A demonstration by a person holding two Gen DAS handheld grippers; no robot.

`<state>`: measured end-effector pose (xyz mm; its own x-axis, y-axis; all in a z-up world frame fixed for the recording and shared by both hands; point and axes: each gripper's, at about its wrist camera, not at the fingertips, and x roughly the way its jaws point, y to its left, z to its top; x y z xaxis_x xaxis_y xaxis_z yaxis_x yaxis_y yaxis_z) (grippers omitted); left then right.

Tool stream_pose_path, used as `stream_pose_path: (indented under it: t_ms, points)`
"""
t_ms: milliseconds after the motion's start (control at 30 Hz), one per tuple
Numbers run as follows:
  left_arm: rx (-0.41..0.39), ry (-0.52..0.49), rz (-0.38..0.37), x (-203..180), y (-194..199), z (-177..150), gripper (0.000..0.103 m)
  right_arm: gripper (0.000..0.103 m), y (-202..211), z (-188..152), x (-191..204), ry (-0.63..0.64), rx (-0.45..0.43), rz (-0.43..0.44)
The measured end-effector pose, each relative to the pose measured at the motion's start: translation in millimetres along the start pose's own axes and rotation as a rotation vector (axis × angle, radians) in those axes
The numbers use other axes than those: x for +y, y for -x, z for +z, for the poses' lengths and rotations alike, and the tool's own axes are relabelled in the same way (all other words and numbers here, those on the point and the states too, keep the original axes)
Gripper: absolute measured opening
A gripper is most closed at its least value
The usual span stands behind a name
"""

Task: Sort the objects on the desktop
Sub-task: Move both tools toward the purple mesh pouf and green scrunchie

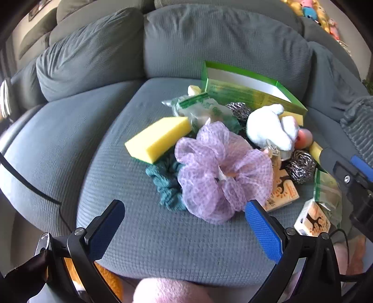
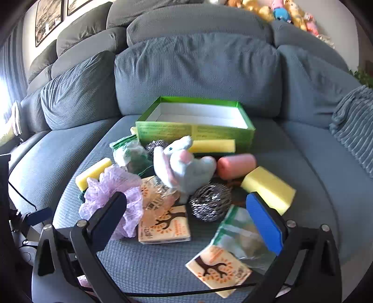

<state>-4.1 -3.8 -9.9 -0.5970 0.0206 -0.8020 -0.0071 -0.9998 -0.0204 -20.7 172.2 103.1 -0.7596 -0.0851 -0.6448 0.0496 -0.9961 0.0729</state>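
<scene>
A pile of objects lies on a grey-blue sofa seat [image 1: 139, 233]. My left gripper [image 1: 184, 214] is open and empty, just in front of a purple mesh bath puff [image 1: 221, 172] and a teal scrunchie [image 1: 167, 184]. A yellow sponge [image 1: 158, 137] lies left of the puff. My right gripper [image 2: 186, 214] is open and empty, over a tissue pack [image 2: 163, 223] and a steel scourer [image 2: 209, 205]. An open green box [image 2: 195, 123] stands behind a white plush bunny [image 2: 184, 165], a pink roll [image 2: 236, 165] and another yellow sponge [image 2: 268, 186].
Sofa back cushions [image 2: 195, 74] rise behind the box. A ribbed pillow [image 2: 356, 130] lies at the right. A second tissue pack [image 2: 219, 268] and a clear green-edged bag [image 2: 242, 235] lie near the seat's front. Plush toys [image 2: 279, 9] sit on top of the sofa back.
</scene>
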Motion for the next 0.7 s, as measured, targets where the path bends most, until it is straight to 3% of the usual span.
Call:
stream_pose_path:
  t_ms: [167,700]
  points:
    - [-0.014,-0.042,0.0,1,-4,6,0.103,0.103,-11,-1,6,0.002,0.033,0.012]
    - [-0.016,-0.049,-0.003,8,-17,7,0.103,0.103,-27,0,28,0.044,0.057,0.03]
